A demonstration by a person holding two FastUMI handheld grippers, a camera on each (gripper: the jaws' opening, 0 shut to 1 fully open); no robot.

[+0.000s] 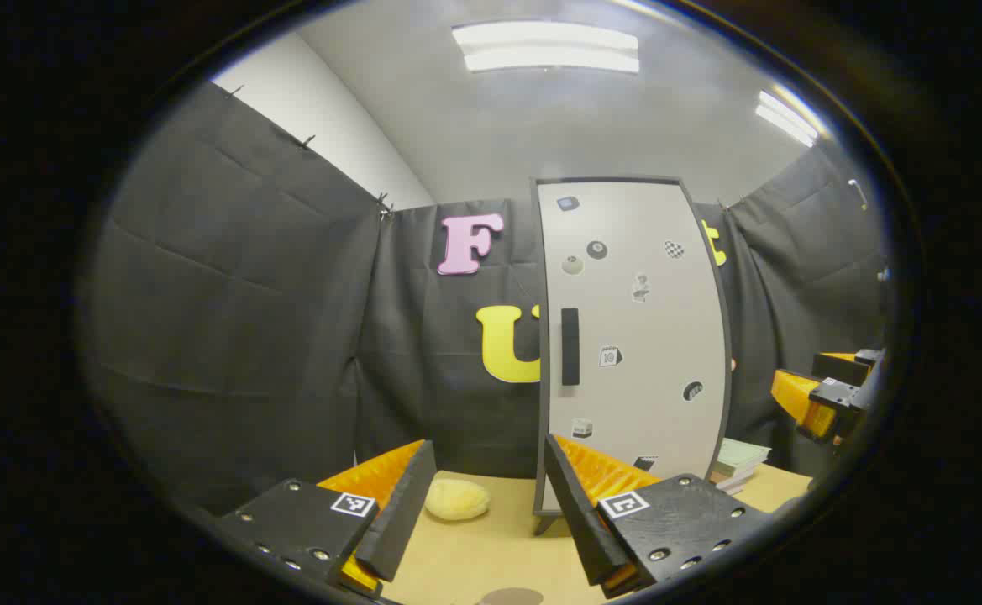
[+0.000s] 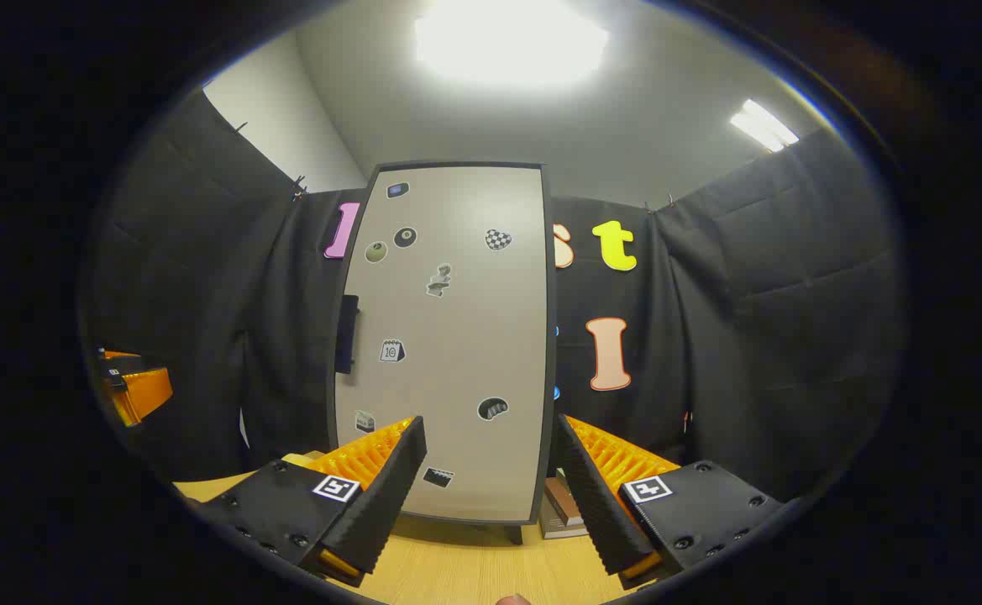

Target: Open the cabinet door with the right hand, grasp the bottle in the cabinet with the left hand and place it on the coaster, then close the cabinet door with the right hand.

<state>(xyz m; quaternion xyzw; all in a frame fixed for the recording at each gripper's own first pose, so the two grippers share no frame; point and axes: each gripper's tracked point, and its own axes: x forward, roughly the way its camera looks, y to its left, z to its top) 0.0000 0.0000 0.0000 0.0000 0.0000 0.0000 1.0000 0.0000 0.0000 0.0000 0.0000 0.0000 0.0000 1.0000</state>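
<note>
The tall pale grey cabinet door with small stickers stands closed ahead of the right claw, its black vertical bar handle up and to the left of that claw's fingers and untouched. So nothing of the task looks done yet: opening, fetching the bottle, placing and closing all remain. The bottle is presumably behind the door, unseen. The right claw is spread and empty. The left claw is also spread, empty, above the light wooden counter, a dark round coaster-like disc just below it and a yellow fuzzy lump between its fingers, farther off.
</note>
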